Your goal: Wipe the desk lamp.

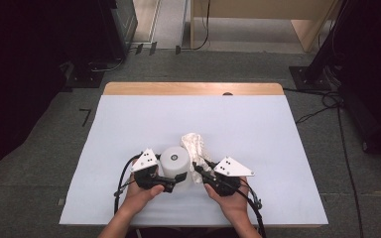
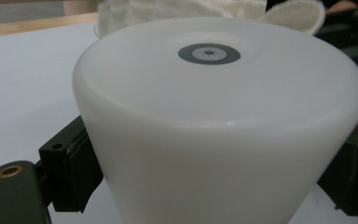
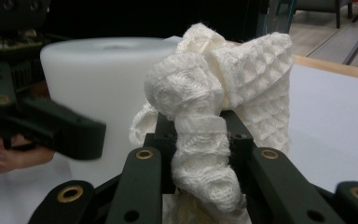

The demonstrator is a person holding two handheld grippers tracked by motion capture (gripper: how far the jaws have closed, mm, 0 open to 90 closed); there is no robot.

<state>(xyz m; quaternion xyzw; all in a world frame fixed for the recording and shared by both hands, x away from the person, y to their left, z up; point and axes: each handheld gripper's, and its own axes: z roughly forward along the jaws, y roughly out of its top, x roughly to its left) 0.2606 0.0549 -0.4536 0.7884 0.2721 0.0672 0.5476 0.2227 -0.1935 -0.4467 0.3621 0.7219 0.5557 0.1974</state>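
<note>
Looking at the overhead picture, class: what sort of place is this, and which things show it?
Probably a lab or workshop set up for recording: a white-topped table on grey carpet, loose cables across the floor, and dark equipment stands around it.

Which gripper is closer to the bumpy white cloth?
Right. The right gripper is shut on the white cloth, pinching a fold between its jaws. The left gripper is farther off, clamped around the white container, which stands beside the cloth.
</note>
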